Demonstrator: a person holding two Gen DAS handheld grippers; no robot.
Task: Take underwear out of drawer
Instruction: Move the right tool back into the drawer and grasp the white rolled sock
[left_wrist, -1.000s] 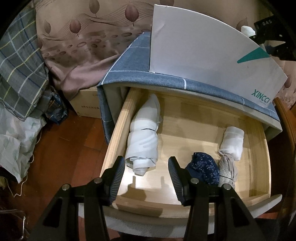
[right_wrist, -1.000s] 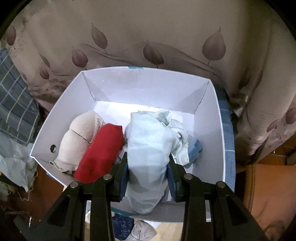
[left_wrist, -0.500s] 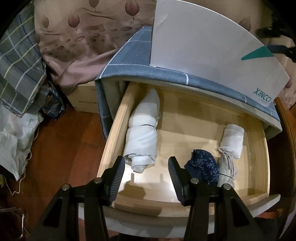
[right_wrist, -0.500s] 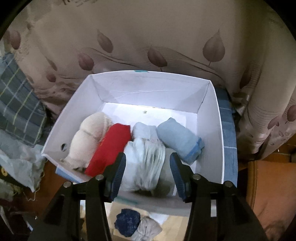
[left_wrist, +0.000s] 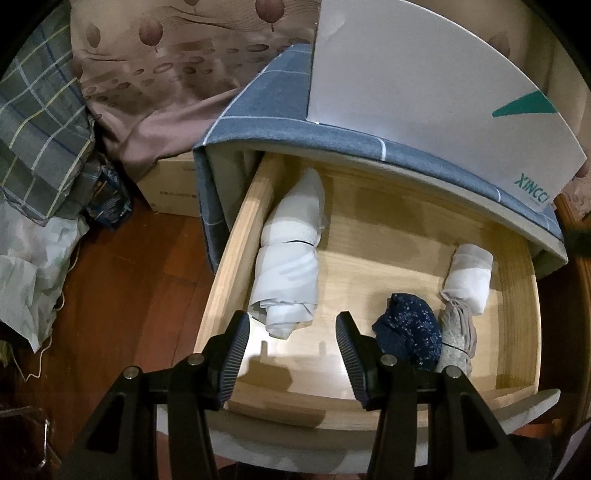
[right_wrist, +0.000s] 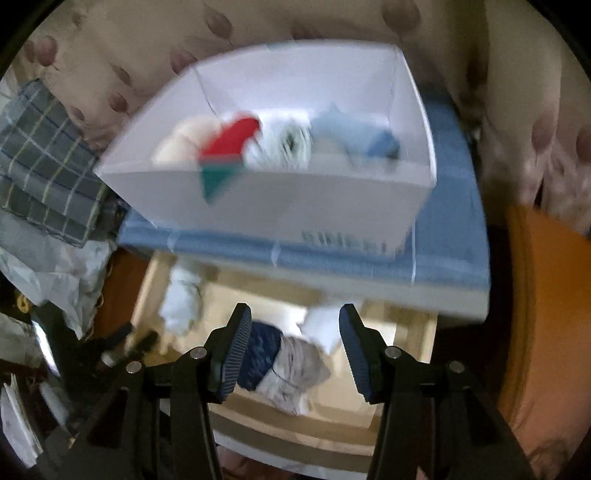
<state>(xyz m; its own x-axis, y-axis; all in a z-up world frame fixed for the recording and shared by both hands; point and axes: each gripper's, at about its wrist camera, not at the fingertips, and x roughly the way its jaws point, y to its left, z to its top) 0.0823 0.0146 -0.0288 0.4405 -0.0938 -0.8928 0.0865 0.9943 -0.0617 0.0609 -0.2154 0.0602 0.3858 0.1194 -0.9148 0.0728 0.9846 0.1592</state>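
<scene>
The wooden drawer (left_wrist: 240, 236) stands pulled out below a blue-covered cabinet top. Inside lie a long white roll (left_wrist: 288, 266) at the left, a dark blue speckled roll (left_wrist: 410, 332), a grey roll (left_wrist: 458, 332) and a small white roll (left_wrist: 469, 277) at the right. My left gripper (left_wrist: 291, 332) hangs open above the drawer's front, by the white roll's near end, empty. In the blurred right wrist view, my right gripper (right_wrist: 293, 328) is open and empty above the dark blue roll (right_wrist: 258, 350) and grey roll (right_wrist: 295, 369). The white box (right_wrist: 295, 206) on top holds several rolled garments.
Patterned beige fabric (left_wrist: 166, 74) hangs behind the cabinet. A plaid cloth (left_wrist: 40, 140) and pale crumpled cloth (left_wrist: 33, 266) lie left on the red-brown floor (left_wrist: 129, 295). A cardboard box (left_wrist: 173, 188) sits beside the cabinet. An orange-brown surface (right_wrist: 535, 314) is at right.
My right gripper let go of the pale blue roll in the white box, then drew back and down over the open drawer. The left gripper stayed put.
</scene>
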